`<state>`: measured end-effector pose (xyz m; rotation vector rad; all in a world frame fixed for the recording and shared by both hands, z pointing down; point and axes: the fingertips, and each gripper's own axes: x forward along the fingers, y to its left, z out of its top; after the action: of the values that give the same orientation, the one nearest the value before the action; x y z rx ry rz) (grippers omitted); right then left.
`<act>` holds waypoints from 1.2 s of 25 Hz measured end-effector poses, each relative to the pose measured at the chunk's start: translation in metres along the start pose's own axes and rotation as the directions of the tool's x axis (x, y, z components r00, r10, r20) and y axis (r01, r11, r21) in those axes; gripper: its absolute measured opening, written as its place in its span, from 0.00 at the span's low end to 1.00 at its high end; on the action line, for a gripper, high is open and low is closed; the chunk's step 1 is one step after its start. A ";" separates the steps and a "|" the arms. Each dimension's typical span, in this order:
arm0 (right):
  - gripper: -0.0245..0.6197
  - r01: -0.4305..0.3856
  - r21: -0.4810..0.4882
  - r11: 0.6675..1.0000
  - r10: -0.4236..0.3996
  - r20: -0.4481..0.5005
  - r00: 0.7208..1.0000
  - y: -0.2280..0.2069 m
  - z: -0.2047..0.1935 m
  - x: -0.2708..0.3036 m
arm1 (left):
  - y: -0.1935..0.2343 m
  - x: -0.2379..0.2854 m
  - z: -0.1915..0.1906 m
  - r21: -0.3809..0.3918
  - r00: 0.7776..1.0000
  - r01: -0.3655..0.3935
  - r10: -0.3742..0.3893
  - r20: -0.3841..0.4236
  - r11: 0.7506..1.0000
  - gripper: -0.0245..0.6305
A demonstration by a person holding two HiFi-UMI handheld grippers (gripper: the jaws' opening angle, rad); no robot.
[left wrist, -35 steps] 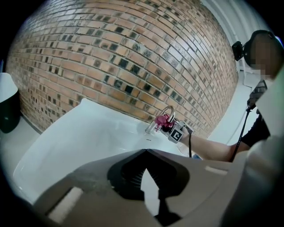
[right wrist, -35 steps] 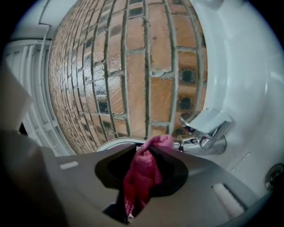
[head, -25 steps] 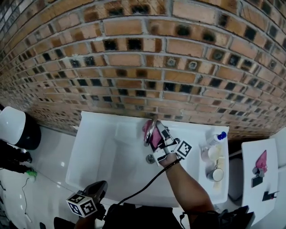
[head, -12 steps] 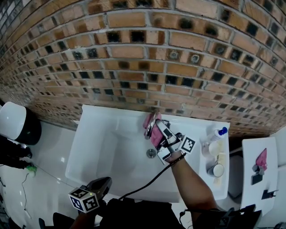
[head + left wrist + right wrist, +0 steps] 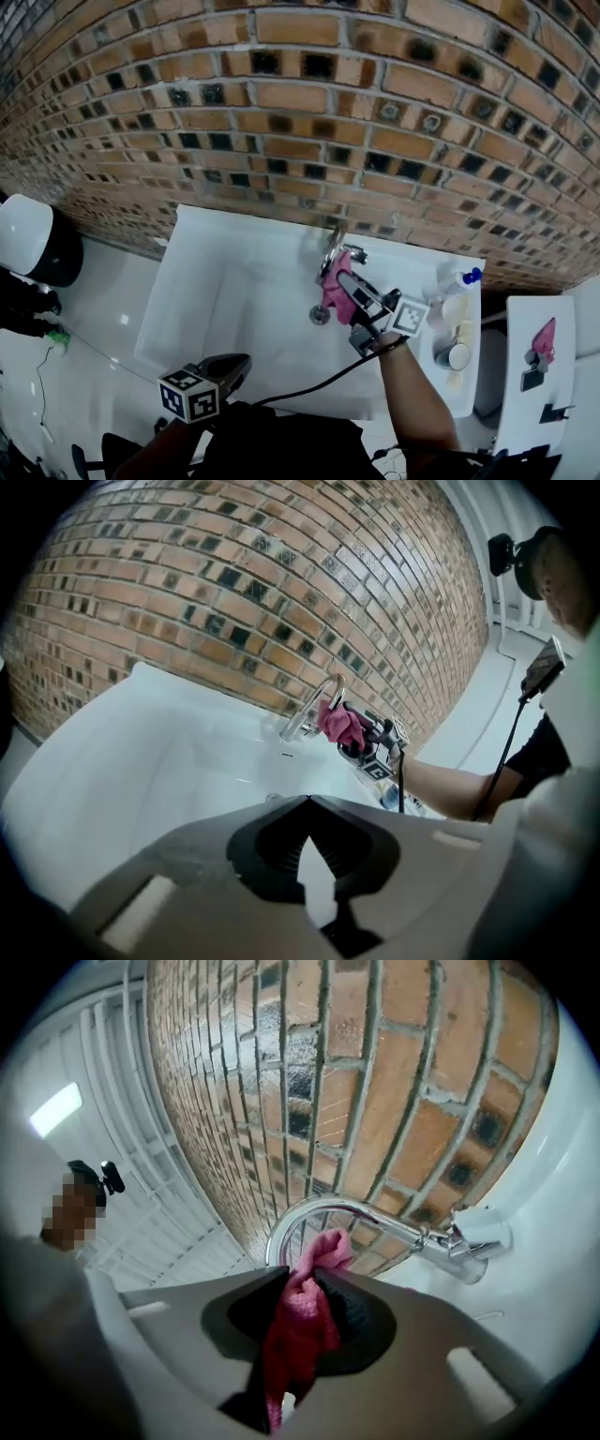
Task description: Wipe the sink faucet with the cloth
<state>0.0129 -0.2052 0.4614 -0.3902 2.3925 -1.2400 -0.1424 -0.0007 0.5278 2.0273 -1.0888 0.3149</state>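
Note:
A chrome faucet (image 5: 331, 246) curves out from the brick wall over the white sink (image 5: 225, 300). My right gripper (image 5: 345, 284) is shut on a pink cloth (image 5: 334, 283) and holds it against the spout. In the right gripper view the cloth (image 5: 305, 1312) bunches between the jaws, and its tip touches the underside of the spout arc (image 5: 342, 1207). The faucet handle (image 5: 478, 1230) sits to the right. My left gripper (image 5: 225, 370) hangs low at the sink's near edge, shut and holding nothing. Its own view shows the faucet (image 5: 314, 705), the cloth (image 5: 337, 724) and the right gripper (image 5: 367, 747) across the basin.
A bottle with a blue cap (image 5: 457, 284), a soap bar (image 5: 452, 328) and a cup (image 5: 452, 356) stand on the sink's right ledge. A small white table (image 5: 534, 375) is further right. A white and black object (image 5: 33, 255) sits on the floor at the left. The drain (image 5: 320, 315) lies under the spout.
My right gripper has slid the cloth along the spout toward me, from its arc toward its outlet end. The left gripper has stayed low by the sink's near edge.

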 end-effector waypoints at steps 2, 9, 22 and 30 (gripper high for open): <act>0.18 0.069 -0.075 0.995 -0.069 -0.002 0.998 0.001 0.013 -0.011 | -0.001 0.005 0.003 0.004 1.000 0.014 -0.014 -0.002 1.000 0.04; 0.18 0.270 -0.158 0.950 -0.277 -0.022 0.961 -0.031 0.088 -0.011 | 0.000 0.021 0.013 -0.008 1.000 0.014 -0.014 0.008 1.000 0.04; 0.18 0.387 -0.107 0.916 -0.389 -0.479 0.787 -0.130 0.073 0.039 | -0.002 0.046 0.014 -0.153 0.993 -0.026 0.044 0.111 0.988 0.04; 0.18 0.269 -0.081 0.960 -0.278 -0.398 0.874 -0.111 0.093 0.056 | -0.002 0.043 0.002 -0.165 0.994 -0.039 0.055 0.095 0.986 0.04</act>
<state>0.0155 -0.3575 0.4919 -0.5395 2.7768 -1.5486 -0.1155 -0.0267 0.5486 1.8908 -1.1854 0.1444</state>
